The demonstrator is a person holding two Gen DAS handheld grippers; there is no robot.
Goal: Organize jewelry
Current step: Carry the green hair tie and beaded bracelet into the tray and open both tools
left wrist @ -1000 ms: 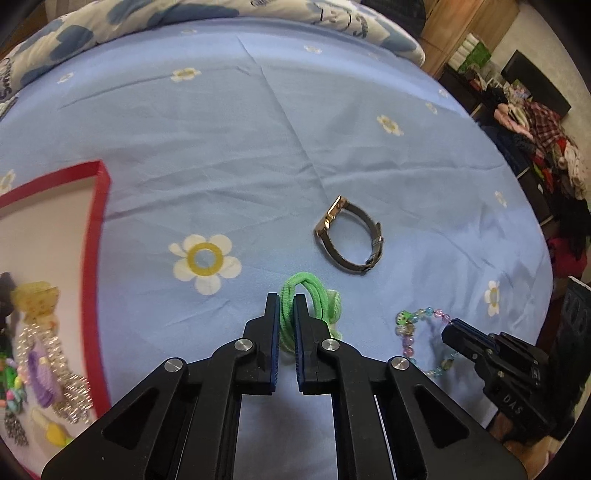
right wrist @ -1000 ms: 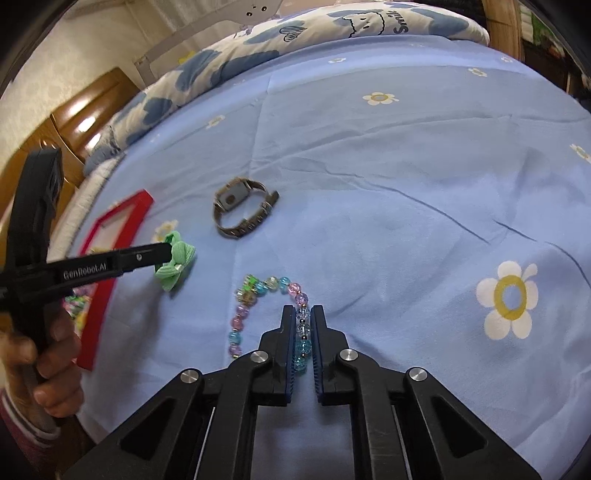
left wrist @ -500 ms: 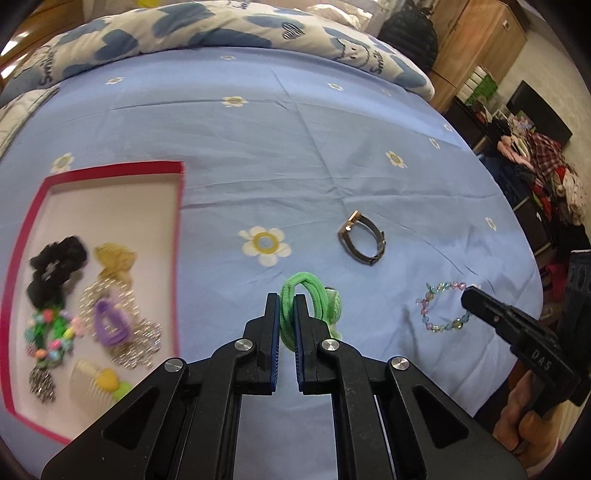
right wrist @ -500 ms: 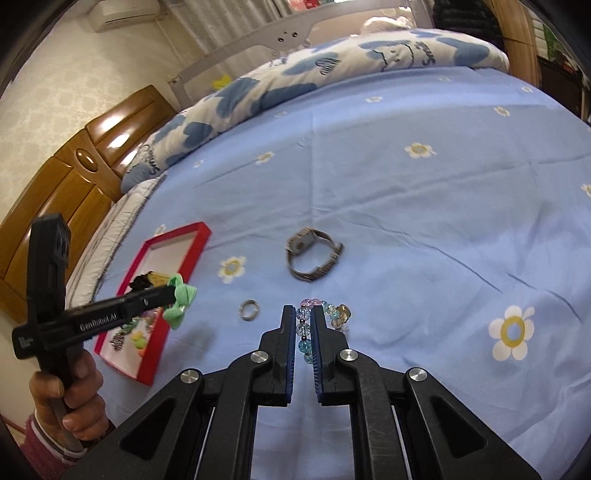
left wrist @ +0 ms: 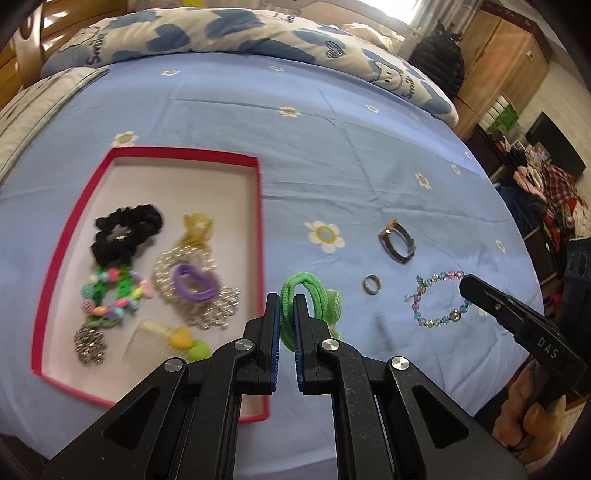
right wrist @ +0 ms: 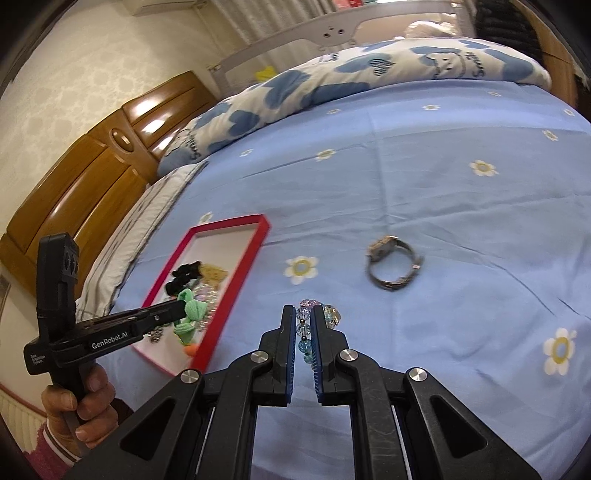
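My left gripper [left wrist: 285, 306] is shut on a green hair tie [left wrist: 310, 299] and holds it in the air just right of the red tray [left wrist: 258, 206]. It also shows in the right wrist view [right wrist: 183, 312], with the tie [right wrist: 194, 310] over the tray's near end. My right gripper [right wrist: 304, 321] is shut on a bead bracelet [right wrist: 304, 328] and holds it above the bed. In the left wrist view the bracelet [left wrist: 439, 299] hangs from the right gripper [left wrist: 467, 286]. A wristwatch [left wrist: 397, 245] [right wrist: 393, 264] and a small ring [left wrist: 370, 284] lie on the blue sheet.
The red tray [right wrist: 240, 273] holds a black scrunchie [left wrist: 125, 229], a bead bracelet [left wrist: 114, 295], a purple tie [left wrist: 194, 284], pearl pieces, a comb [left wrist: 151, 338]. A quilt [left wrist: 221, 33] lies at the bed's far end. A wooden headboard [right wrist: 85, 177] stands at the left.
Both grippers have risen and pulled back with the green tie and the bracelet. The left one has swung left toward the tray. The ring, hidden a second ago, lies in view.
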